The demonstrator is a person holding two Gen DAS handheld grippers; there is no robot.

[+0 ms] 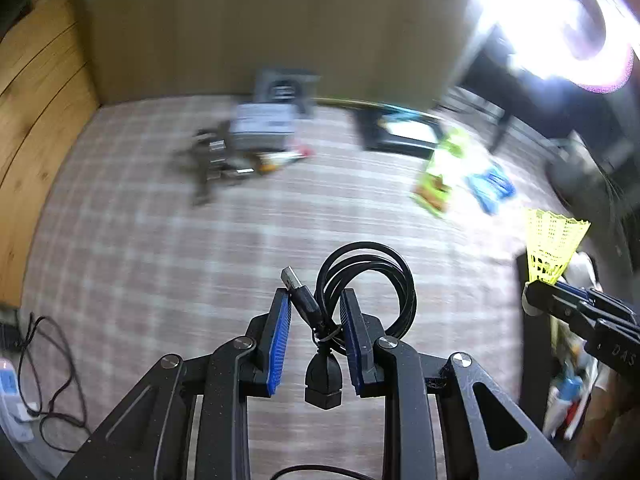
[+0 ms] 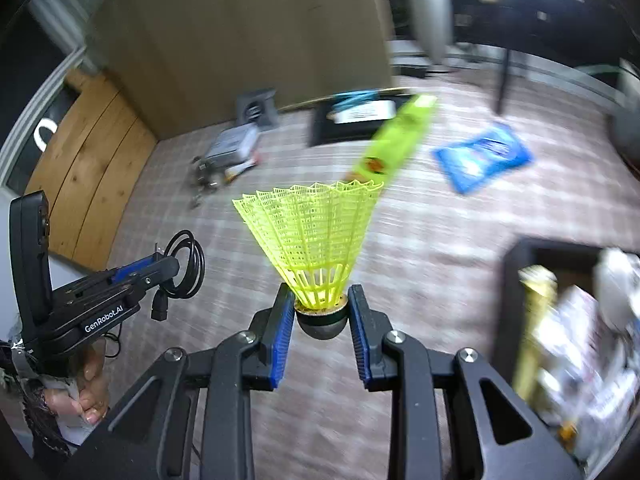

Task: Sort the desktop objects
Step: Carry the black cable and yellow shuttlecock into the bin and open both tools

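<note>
My left gripper [image 1: 314, 300] is shut on a coiled black USB cable [image 1: 366, 280] and holds it above the checked tablecloth [image 1: 160, 240]; the plug sticks up between the blue pads [image 1: 280, 340]. It also shows in the right wrist view [image 2: 160, 264] at the left. My right gripper [image 2: 320, 300] is shut on the dark cork base of a yellow plastic shuttlecock [image 2: 310, 236], skirt up. The shuttlecock shows at the right edge of the left wrist view [image 1: 554, 244].
A grey box [image 1: 262, 126] with clips and small items lies at the back. A black tray [image 1: 400, 132], a green packet [image 2: 396, 144] and a blue packet [image 2: 484, 158] lie to the right. A black bin [image 2: 560, 320] of mixed items stands at the near right.
</note>
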